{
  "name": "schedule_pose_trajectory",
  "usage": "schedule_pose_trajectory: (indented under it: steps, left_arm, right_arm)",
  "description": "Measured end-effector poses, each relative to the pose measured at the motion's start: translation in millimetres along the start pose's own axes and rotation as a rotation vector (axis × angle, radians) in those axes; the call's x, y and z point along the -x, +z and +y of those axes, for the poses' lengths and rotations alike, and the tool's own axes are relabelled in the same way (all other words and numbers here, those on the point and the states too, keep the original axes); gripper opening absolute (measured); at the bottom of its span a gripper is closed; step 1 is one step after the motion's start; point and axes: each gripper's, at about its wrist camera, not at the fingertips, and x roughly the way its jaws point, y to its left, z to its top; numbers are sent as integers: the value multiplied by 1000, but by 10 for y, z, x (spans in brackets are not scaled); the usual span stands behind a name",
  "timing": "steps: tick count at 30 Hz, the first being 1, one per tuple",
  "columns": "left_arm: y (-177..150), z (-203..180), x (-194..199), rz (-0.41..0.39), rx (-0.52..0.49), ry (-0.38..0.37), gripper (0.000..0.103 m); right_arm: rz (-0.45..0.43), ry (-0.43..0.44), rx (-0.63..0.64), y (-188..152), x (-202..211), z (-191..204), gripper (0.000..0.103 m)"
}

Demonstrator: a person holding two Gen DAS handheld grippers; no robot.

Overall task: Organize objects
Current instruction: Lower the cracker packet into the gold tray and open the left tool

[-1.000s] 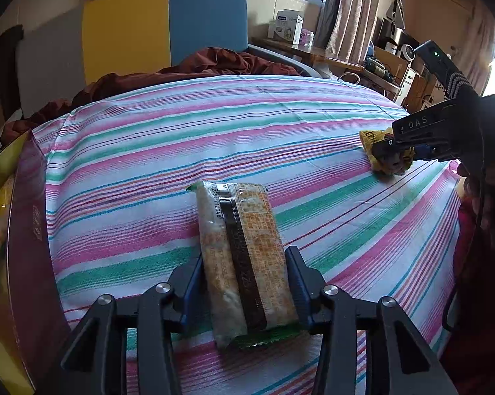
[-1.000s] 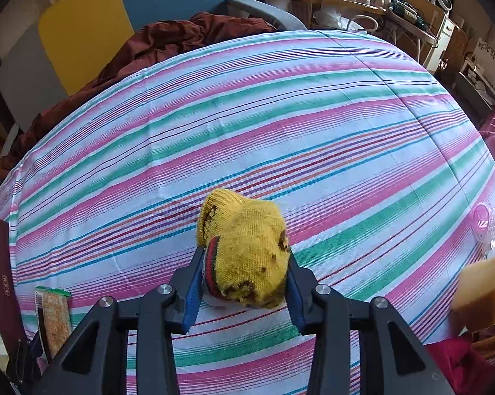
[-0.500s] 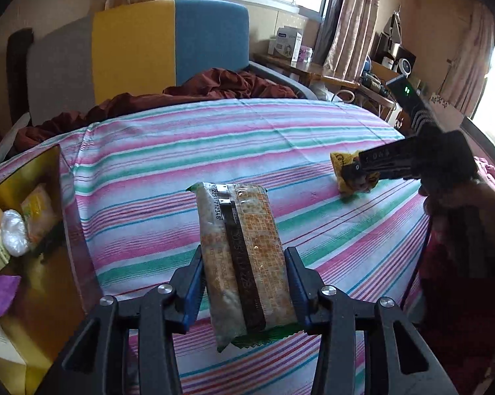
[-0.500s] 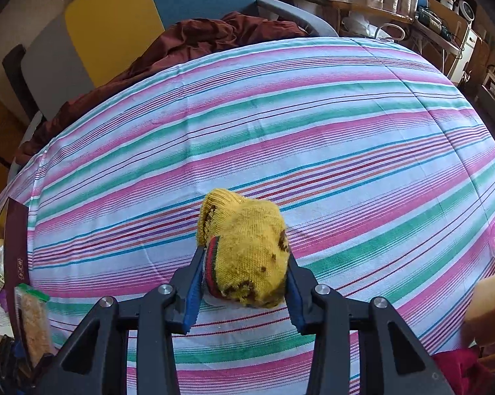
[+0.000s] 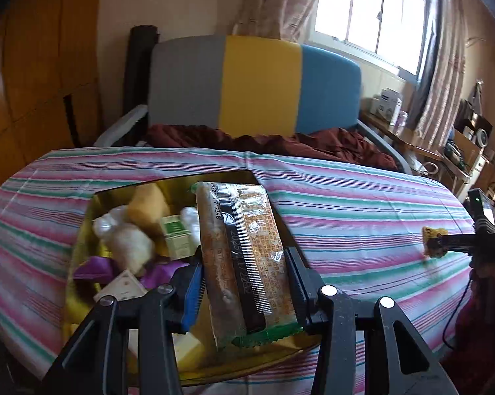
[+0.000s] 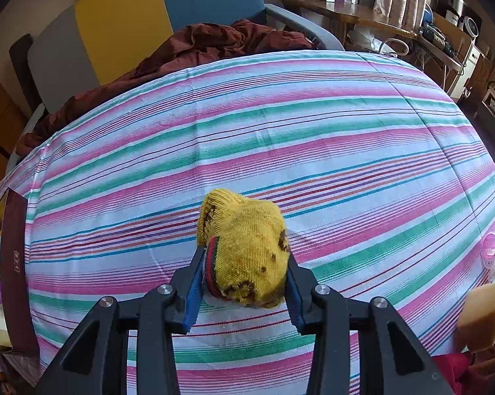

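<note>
Left wrist view, bottom centre: the left gripper is clamped on a long cracker packet, its two pads pressed to the packet's sides near the lower end while the rest of the wrapper stands forward over the gold-lined box at lower left; the box already holds a pale sponge block, a small green-and-white carton, white wrapped lumps and a purple wrapper, so it is crowded; beyond it the striped cloth runs to the maroon blanket and the grey, yellow and blue headboard in the upper half; at the right edge the right gripper hangs low over the cloth with something yellow in it.

Right wrist view, bottom centre: the right gripper is closed on a bunched yellow knitted glove with a red and green cuff, just above the cloth; a pink hair roller and a tan sponge lie at the right edge, the box's dark wall at the left edge.

Risks, as I judge them: the packet is gripped near one end, so it may pivot or slip; dropped on the piled contents it could slide over the rim; squeezing may crack the crackers; the glove could sag loose.
</note>
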Motion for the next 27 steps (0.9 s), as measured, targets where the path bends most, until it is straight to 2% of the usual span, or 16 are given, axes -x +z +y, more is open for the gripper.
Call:
schedule_pose_trajectory:
  steps: [7, 12, 15, 19, 27]
  left_arm:
    - [-160, 657, 165, -10, 96, 136, 46]
    - [-295, 982, 200, 10, 160, 163, 46]
    - [-344, 1103, 195, 18, 188, 178, 46]
    - [-379, 1291, 232, 19, 231, 191, 46]
    - [-391, 1593, 293, 9, 301, 200, 46]
  right_arm:
    - [19, -48, 55, 2, -60, 120, 42]
    - [17, -73, 105, 4, -84, 212, 42]
    - [9, -57, 135, -11, -30, 359, 42]
    - [-24, 23, 208, -47, 122, 783, 42]
    - [-95, 291, 440, -309, 592, 2106, 42]
